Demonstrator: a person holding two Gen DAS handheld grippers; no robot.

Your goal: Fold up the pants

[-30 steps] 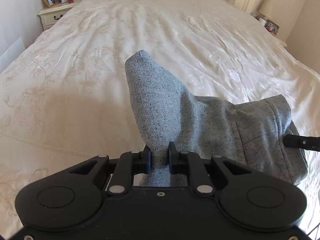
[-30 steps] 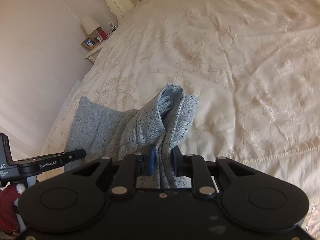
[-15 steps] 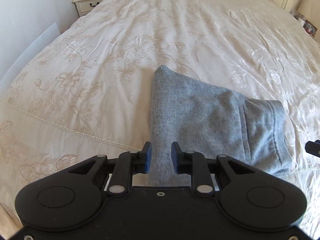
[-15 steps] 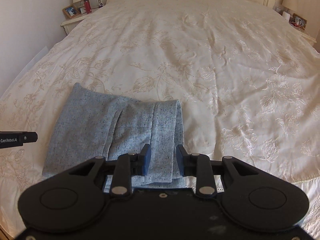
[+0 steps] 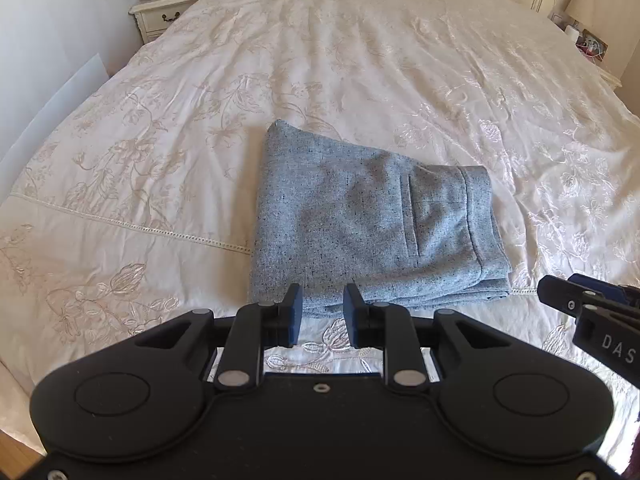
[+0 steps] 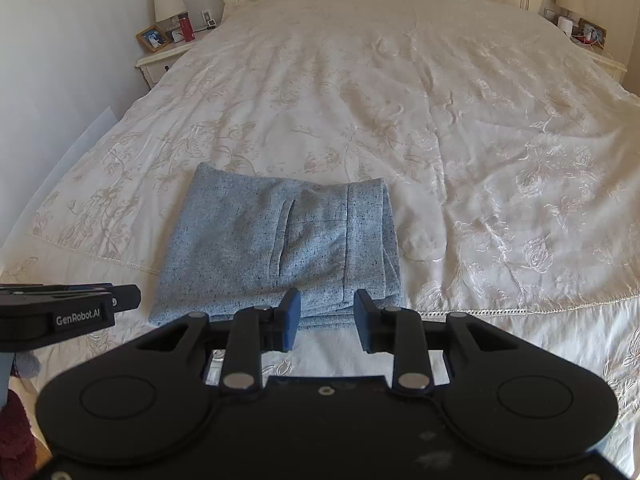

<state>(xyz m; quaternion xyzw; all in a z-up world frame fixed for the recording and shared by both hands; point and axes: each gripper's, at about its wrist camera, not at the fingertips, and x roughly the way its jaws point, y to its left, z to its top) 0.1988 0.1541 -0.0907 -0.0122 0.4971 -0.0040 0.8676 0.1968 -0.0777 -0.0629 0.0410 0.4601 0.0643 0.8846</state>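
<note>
Both tools let go since a second ago: the left tool (image 5: 320, 310) and right tool (image 6: 327, 314) are open and empty now, backed off the pants (image 5: 368, 220). Pants sit folded near the bed's (image 5: 360, 60) foot edge. Risk: the stacked right-side layers could slump apart if bumped.

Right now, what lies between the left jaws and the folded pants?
Nothing but a bare strip of embroidered bedspread; the left gripper is open, clear of the folded grey pants. Left wrist view shows it.
</note>
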